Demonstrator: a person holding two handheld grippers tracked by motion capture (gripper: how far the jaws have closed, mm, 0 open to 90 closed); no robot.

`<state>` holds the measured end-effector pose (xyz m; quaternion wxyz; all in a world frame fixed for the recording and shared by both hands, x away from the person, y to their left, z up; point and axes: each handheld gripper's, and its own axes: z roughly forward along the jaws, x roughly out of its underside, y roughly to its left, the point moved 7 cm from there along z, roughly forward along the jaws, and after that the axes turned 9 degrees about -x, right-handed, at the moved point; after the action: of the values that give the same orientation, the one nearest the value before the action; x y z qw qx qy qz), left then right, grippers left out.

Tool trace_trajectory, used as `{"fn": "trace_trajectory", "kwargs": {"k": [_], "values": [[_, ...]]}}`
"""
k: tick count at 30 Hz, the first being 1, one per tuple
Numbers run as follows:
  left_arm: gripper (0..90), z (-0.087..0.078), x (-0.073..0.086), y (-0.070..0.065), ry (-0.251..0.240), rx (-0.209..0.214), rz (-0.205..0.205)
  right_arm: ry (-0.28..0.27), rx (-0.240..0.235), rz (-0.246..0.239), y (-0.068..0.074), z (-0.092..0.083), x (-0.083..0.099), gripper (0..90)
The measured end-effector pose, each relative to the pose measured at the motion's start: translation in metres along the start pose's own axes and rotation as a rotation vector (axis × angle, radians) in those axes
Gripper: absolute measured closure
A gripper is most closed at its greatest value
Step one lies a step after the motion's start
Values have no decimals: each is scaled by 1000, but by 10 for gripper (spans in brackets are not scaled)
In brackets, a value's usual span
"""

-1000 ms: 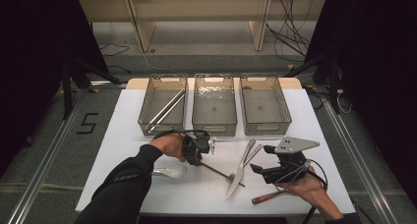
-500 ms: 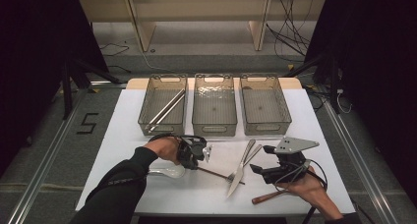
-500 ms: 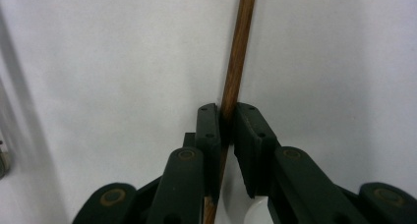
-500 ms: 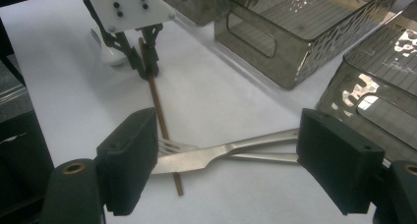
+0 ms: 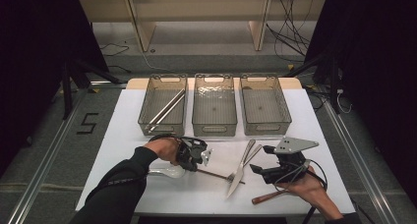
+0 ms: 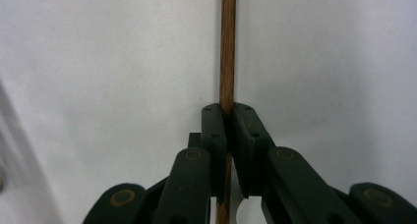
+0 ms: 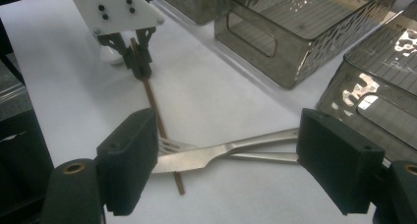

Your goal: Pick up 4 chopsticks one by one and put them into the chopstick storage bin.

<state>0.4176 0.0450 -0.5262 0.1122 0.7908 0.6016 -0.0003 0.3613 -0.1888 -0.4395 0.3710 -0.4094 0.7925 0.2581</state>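
At centre frame, the left hand-held gripper (image 6: 228,135), its jaws just closing, clamps a thin brown wooden chopstick (image 6: 227,47); lift level, clear of the steel knife (image 5: 238,174).

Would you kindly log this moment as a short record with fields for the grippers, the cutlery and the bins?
left gripper: jaws have just been closing, now clamped on the thin brown wooden chopstick lying on the white table
right gripper: open, pointed at the cutlery, holding nothing
steel knife: on the table, crossed with the steel fork
left grey plastic bin: holds two long metal sticks
middle bin: no cutlery
right bin: no cutlery
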Motion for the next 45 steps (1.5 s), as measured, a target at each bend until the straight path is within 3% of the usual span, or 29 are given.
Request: {"fn": "trace_trajectory", "kwargs": {"k": [5,12,22,35,38,45], "values": [[838,-1,0,-1,-9,3,-1,0,0,0,0,0,0,248],[839,-10,1,-2,-13,-1,32,-1,-1,0,0,0,0,249],[839,-20,16,-5,-3,-13,20,-1,-1,2,0,0,0,248],[839,-26,49,-6,11,-16,-49,5,-4,1,0,1,0,248],[839,-28,57,-5,-5,-11,-83,2,-2,1,0,1,0,248],[839,-36,71,-3,-38,-50,-155,1,-1,1,0,1,0,248]]}}
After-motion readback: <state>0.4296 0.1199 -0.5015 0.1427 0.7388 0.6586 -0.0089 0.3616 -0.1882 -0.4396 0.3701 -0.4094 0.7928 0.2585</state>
